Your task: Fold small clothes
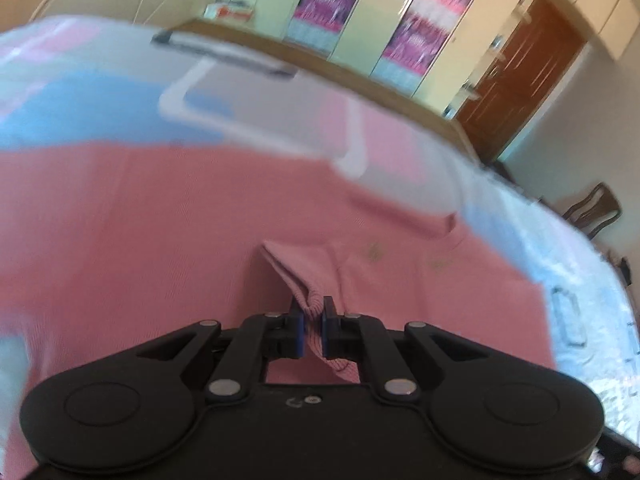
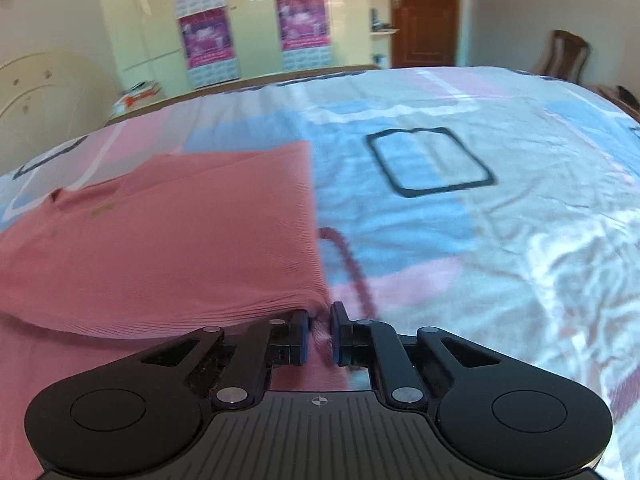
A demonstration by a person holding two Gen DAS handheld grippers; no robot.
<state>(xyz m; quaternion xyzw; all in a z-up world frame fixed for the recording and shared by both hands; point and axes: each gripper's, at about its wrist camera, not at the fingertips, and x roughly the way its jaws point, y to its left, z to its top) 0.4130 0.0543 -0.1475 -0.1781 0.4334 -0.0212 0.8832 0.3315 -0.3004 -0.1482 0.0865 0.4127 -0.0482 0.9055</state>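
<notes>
Between both clamped claws, left claw [image 1: 313,312] and right claw [image 2: 319,320], pink garment [image 2: 180,232]; black-outlined square [image 2: 430,162] only rightward.

The pink top [image 2: 168,240] is fine-ribbed matt knit cloth. The bedsheet [image 2: 500,240] beneath looks smooth, slightly shiny and crinkled. Both grippers [image 1: 313,322] [image 2: 319,330] are matt black plastic with metal rivets. The far door [image 2: 424,12] is polished wood.

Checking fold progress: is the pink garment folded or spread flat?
Partly folded: the pink garment has a layer doubled over itself, its lifted edge pinched by the right hand-held gripper.
</notes>
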